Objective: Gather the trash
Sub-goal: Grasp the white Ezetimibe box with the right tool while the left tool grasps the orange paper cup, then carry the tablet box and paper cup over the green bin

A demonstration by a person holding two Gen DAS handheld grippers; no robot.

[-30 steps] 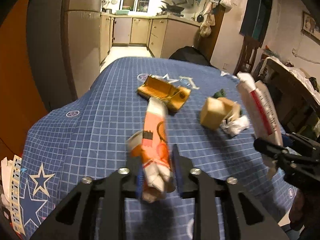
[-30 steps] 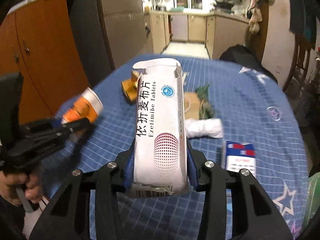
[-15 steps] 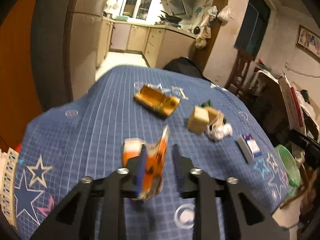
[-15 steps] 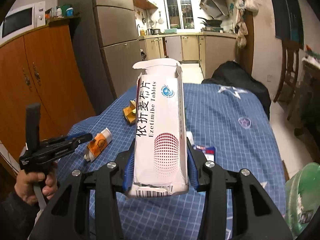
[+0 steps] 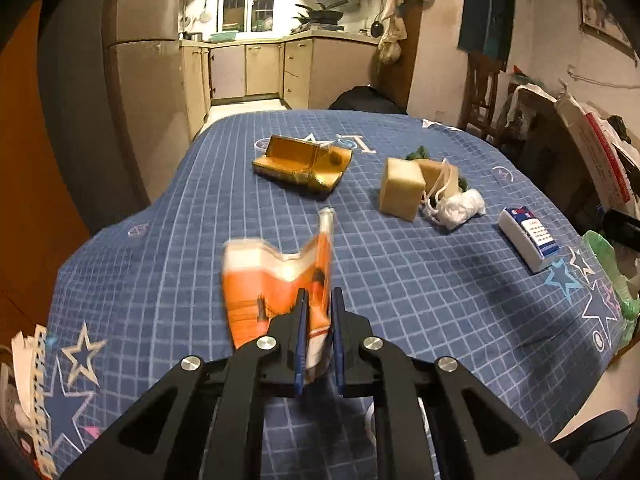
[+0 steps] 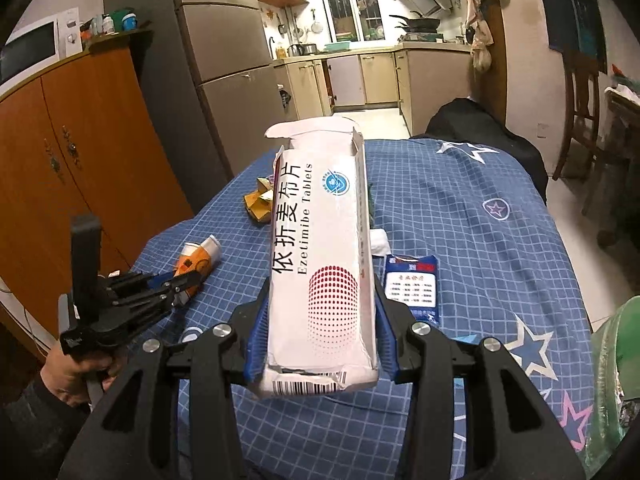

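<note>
An orange and white crumpled carton (image 5: 264, 280) lies low over the blue checked tablecloth (image 5: 400, 280). My left gripper (image 5: 319, 300) is shut on its flattened right edge, jaws almost together. The right wrist view shows that left gripper (image 6: 188, 280) at the left, held by a hand, with the orange carton (image 6: 200, 256) at its tips. My right gripper (image 6: 322, 312) is shut on a long white tablet box (image 6: 324, 248) with a torn open top, held up above the table's near right part.
On the cloth lie a gold box (image 5: 304, 164), a tan cube box (image 5: 401, 189), a crumpled white tissue (image 5: 460, 206) and a blue and white pack (image 5: 528, 238). A green bag (image 6: 616, 360) hangs at the table's right edge. Cabinets and a fridge stand to the left.
The left jaws widened on the orange carton, then closed again on its thin edge; the carton has turned and sunk lower. The right gripper drew back from the table with the white box.
</note>
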